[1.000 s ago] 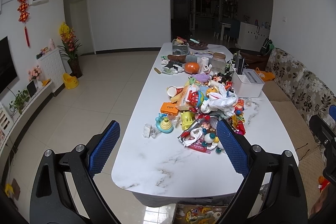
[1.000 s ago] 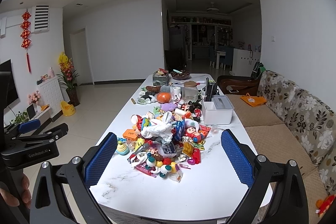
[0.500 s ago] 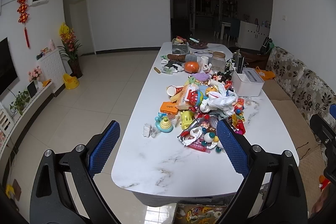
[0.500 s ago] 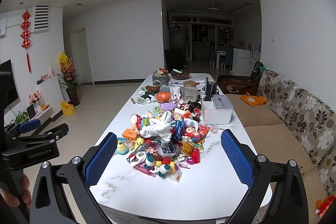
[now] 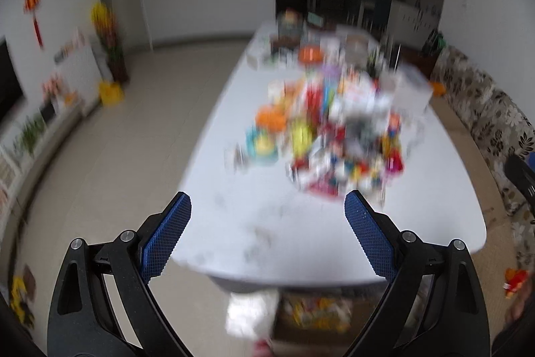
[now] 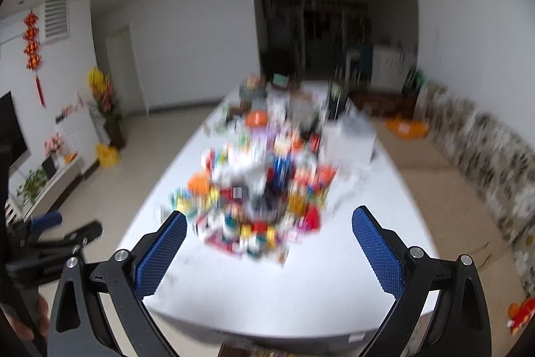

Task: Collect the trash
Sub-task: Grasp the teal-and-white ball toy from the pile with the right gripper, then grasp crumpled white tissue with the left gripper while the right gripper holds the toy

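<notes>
A heap of mixed toys, wrappers and crumpled white paper (image 5: 334,129) lies on the long white marble table (image 5: 301,223); both views are motion-blurred. The heap also shows in the right wrist view (image 6: 264,189). My left gripper (image 5: 267,206) is open and empty, above the table's near edge, short of the heap. My right gripper (image 6: 269,223) is open and empty, its blue pads either side of the heap's near end. The left gripper's body (image 6: 50,240) shows at the lower left of the right wrist view.
A white box (image 6: 351,139) stands on the table right of the heap, with jars and clutter behind. A floral sofa (image 5: 495,122) runs along the right. A box of colourful items (image 5: 314,310) sits under the table's near end. Tiled floor lies on the left.
Both grippers have tilted down and moved toward the table, so the heap sits lower and nearer in both views. Both views have gone blurred. The jaws stay open.
</notes>
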The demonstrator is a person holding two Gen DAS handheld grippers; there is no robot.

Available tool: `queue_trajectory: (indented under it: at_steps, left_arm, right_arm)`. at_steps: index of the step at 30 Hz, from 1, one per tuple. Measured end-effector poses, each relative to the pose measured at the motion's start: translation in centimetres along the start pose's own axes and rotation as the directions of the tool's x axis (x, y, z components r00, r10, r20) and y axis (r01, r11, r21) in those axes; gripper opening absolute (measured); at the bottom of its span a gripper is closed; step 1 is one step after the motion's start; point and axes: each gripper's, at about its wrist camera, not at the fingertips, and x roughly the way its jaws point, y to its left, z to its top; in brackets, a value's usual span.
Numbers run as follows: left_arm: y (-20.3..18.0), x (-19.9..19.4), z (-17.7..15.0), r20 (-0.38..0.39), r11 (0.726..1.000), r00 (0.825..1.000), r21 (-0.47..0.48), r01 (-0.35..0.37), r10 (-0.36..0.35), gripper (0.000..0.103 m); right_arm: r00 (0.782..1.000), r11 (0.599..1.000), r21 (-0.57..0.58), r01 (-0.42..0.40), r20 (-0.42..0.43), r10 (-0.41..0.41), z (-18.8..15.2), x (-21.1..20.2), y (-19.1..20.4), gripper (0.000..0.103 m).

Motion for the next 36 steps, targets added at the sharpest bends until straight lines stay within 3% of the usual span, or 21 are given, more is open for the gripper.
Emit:
queue_trajectory:
  at_steps: [2, 5, 8, 10, 15, 19, 21, 23, 24, 25, 26, 27, 32, 36]
  left_arm:
    - [0.7, 2.2, -3.2, -0.073, 1.000, 0.997, -0.028, -0.011, 0.009, 0.091]
    - [1.7, 4.3, -7.9, -0.158, 0.997, 0.987, -0.057, -0.050, 0.040, 0.091]
    - [2.7, 5.6, -12.2, -0.254, 0.991, 0.967, -0.121, -0.055, 0.022, 0.091]
    - [3.4, 5.7, -14.5, -0.300, 0.983, 0.952, -0.150, -0.103, 0.054, 0.091]
    - [5.6, 5.0, -18.6, -0.392, 0.944, 0.910, -0.229, -0.236, 0.132, 0.091]
    - [7.5, 3.8, -21.4, -0.454, 0.890, 0.878, -0.326, -0.320, 0.149, 0.091]
    - [7.6, 3.8, -22.0, -0.474, 0.881, 0.866, -0.330, -0.340, 0.157, 0.091]
    - [7.8, 3.8, -22.4, -0.487, 0.880, 0.857, -0.319, -0.352, 0.166, 0.091]
    - [7.8, 4.1, -22.4, -0.490, 0.881, 0.856, -0.316, -0.352, 0.166, 0.091]
    - [7.8, 4.5, -22.2, -0.495, 0.885, 0.854, -0.312, -0.346, 0.159, 0.091]
    - [7.8, 4.9, -21.8, -0.494, 0.890, 0.856, -0.310, -0.335, 0.150, 0.091]
    - [7.7, 5.4, -21.3, -0.489, 0.898, 0.861, -0.304, -0.320, 0.141, 0.091]
    - [7.1, 7.5, -18.1, -0.450, 0.937, 0.887, -0.254, -0.238, 0.103, 0.091]
    - [5.6, 9.9, -14.5, -0.403, 0.972, 0.914, -0.189, -0.136, 0.049, 0.091]
  right_arm:
    - [0.995, 0.999, 0.012, -0.039, -0.089, 0.040, -1.6, 3.6, -0.6, 0.098]
    - [0.971, 0.988, 0.053, -0.148, -0.184, 0.155, -3.8, 9.1, -1.0, 0.098]
    - [0.940, 0.969, 0.068, -0.237, -0.235, 0.247, -4.7, 14.6, -0.6, 0.098]
    - [0.925, 0.960, 0.061, -0.274, -0.256, 0.280, -4.5, 17.5, 0.1, 0.097]
    - [0.897, 0.953, 0.024, -0.301, -0.334, 0.291, -4.4, 24.2, 0.8, 0.097]
    - [0.900, 0.951, -0.113, -0.287, -0.373, 0.227, -5.0, 27.1, 1.6, 0.097]
    - [0.898, 0.951, -0.146, -0.274, -0.392, 0.199, -5.1, 28.9, 1.9, 0.096]
    - [0.889, 0.942, -0.137, -0.305, -0.396, 0.230, -4.9, 29.9, 1.8, 0.094]
    - [0.885, 0.940, -0.139, -0.313, -0.402, 0.235, -4.8, 30.0, 2.0, 0.086]
    - [0.882, 0.938, -0.149, -0.313, -0.412, 0.229, -4.9, 29.9, 2.1, 0.059]
    - [0.861, 0.935, -0.137, -0.326, -0.451, 0.235, -5.0, 30.1, 2.1, 0.056]
    - [0.837, 0.930, -0.083, -0.359, -0.469, 0.282, -5.1, 29.9, 1.7, 0.043]
    - [0.824, 0.933, 0.049, -0.357, -0.454, 0.339, -4.8, 27.1, -0.8, 0.040]
    - [0.842, 0.929, 0.102, -0.355, -0.397, 0.365, -3.3, 24.4, -1.8, 0.040]
